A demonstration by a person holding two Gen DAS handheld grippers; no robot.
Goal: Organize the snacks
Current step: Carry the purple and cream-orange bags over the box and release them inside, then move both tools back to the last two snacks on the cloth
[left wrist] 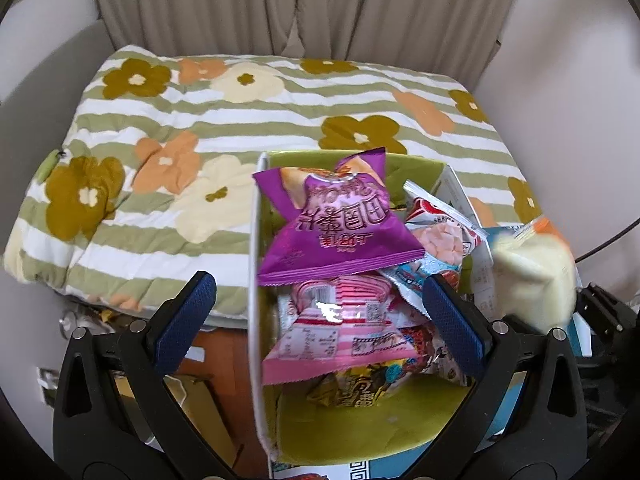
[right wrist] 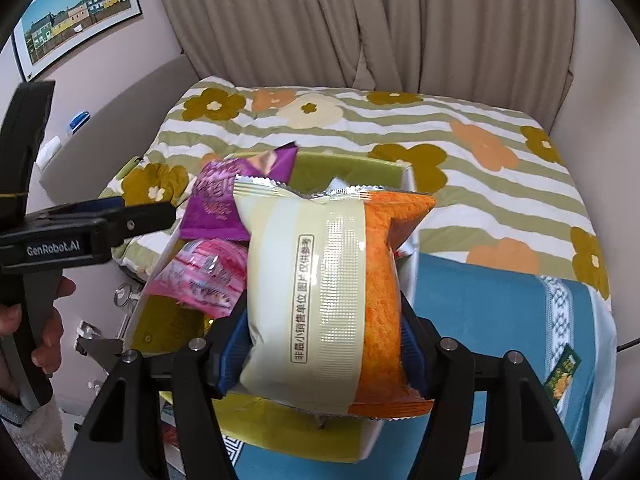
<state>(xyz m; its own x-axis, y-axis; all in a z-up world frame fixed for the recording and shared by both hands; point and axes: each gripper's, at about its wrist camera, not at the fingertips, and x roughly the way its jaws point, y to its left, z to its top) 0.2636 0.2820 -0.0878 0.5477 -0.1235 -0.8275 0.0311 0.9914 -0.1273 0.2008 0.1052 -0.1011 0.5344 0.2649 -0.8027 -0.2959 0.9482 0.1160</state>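
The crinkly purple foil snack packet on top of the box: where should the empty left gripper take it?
Grip the purple packet by its flat crimped bottom seam, nearest the open left gripper, coming from above. The puffed middle would probably slip, and the green box wall blocks its left side.

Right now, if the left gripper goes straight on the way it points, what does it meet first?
Most likely the pink snack packet lying in the green box, between the open left gripper fingers. The box's white left wall also stands between them, so it may catch first; depth is unclear.
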